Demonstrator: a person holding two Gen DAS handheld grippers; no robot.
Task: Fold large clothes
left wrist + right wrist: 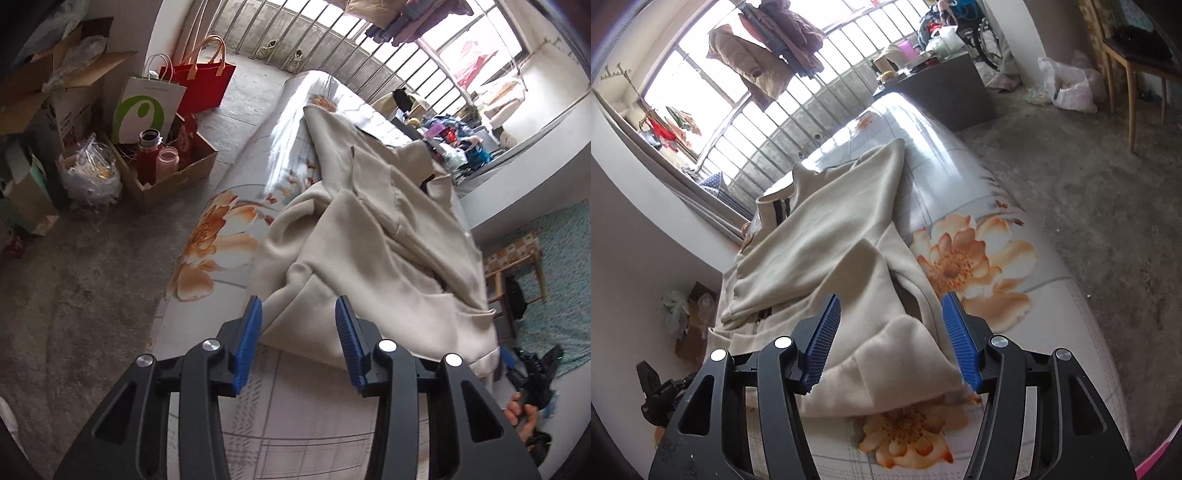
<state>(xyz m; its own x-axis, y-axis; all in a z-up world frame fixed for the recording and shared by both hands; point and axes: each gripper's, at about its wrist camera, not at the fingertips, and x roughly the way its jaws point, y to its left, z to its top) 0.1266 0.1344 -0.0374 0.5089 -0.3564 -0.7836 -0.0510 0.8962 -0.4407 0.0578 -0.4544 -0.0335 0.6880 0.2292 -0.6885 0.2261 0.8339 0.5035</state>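
Mattress (pixel 207 258) with orange flower print fills most of both views, sitting low on grey floor (pixel 74 295). Beige coat (pixel 369 229) lies rumpled along its length, collar end toward the barred window (pixel 332 40), one sleeve or flap thrown across the body, hem bunched at the near end. Left gripper (pixel 298 317) hangs over the near hem, jaws wide, nothing between them; right gripper (pixel 890 325) sits over a thick folded corner of the same coat, jaws wide too, cloth under the gap but not pinched. Fold looks barely started, both grippers probably lining up for a grab at the hem. Risks: the fabric is thick and layered, so a pinch may catch several layers or only the top one and drag the pile crooked; the far side of the coat hangs near the mattress edge by the wall, so a hard pull could slide it off. Room: bare mattress near both grippers, open floor on one side, boxes (pixel 170 173) and bags (pixel 207 81) well apart, stool (pixel 517 266) near the other edge.
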